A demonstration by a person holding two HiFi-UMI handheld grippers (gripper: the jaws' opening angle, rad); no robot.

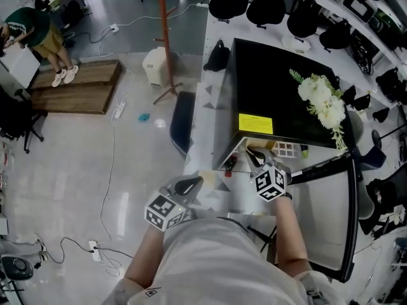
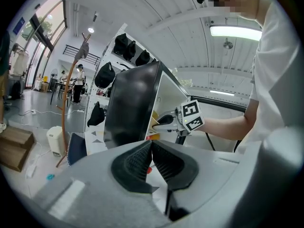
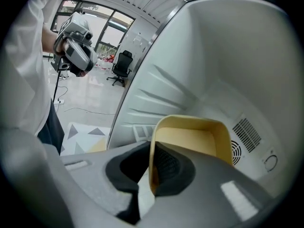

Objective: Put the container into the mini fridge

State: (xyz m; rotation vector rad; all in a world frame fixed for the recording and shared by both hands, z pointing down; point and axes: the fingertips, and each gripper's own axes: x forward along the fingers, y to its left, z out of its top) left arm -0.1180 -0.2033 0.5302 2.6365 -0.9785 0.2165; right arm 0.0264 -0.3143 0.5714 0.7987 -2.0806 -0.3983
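The yellow container [image 3: 190,141] is inside the white interior of the mini fridge [image 1: 280,94], a black box whose door [image 1: 331,215] stands swung open at the right. My right gripper [image 3: 151,144] is shut on the container's near wall, which stands upright between the pads. In the head view the right gripper [image 1: 257,159] reaches into the fridge opening. My left gripper [image 1: 191,184] hangs lower left of the opening, away from the fridge. In the left gripper view the left gripper [image 2: 152,148] has its jaws shut together with nothing between them. That view also shows the right gripper [image 2: 166,121] at the fridge mouth.
White artificial flowers [image 1: 324,100] lie on the fridge top. A small red item [image 1: 230,164] sits at the fridge's lower front corner. A dark blue chair [image 1: 182,121] and a wooden coat stand [image 1: 164,37] are to the left. Black bags [image 1: 267,5] hang on the shelving beyond.
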